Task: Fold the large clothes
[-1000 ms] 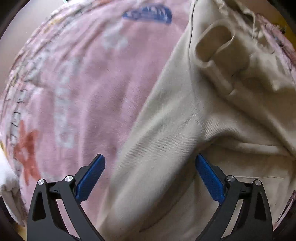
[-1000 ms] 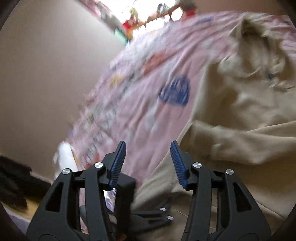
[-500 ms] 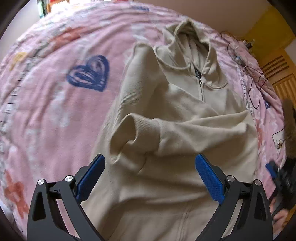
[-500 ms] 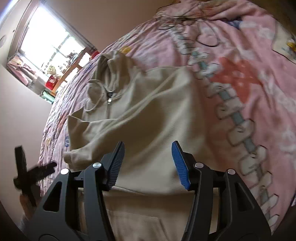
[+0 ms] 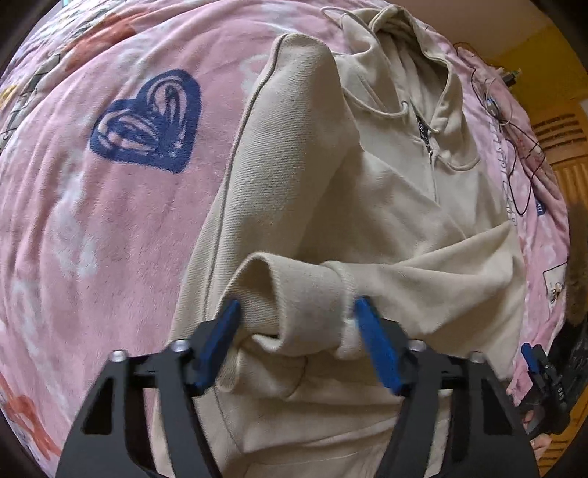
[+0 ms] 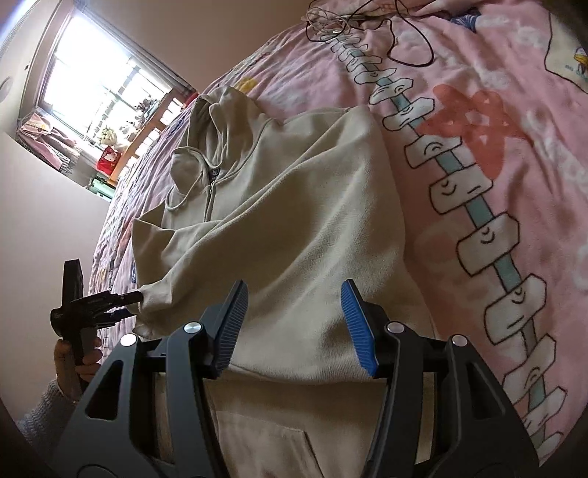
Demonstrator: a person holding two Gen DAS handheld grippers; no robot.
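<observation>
Since half a second ago the left gripper [image 5: 296, 331] has dropped in on the sleeve cuff [image 5: 294, 290] and its jaws have narrowed from a wide spread — the blue pads now flank the cuff, left pad touching the fabric, right pad blurred; grip not confirmed, cannot tell whether it holds. Right gripper [image 6: 294, 327] has barely shifted, jaws apart at a moderate gap, nothing between them, hovering over the folded-in side of the hoodie.

Beige hoodie [image 5: 367, 206] lies face up on the pink blanket [image 5: 92, 228]: hood toward 12 o'clock in the left wrist view, zip running down the chest, one sleeve folded across the body with its cuff at 6 o'clock between the left pads. In the right wrist view the hoodie [image 6: 286, 220] fills the centre, hood at 11 o'clock, front pocket at 6 o'clock under the gripper, left gripper [image 6: 125, 299] at 9 o'clock touching the cuff tip.

Blanket around it — blue heart print [image 5: 147, 121] at 10 o'clock beside the hoodie's shoulder; black cable [image 6: 389, 33] at 12 o'clock, well apart; window [image 6: 92, 84] at 10 o'clock.
</observation>
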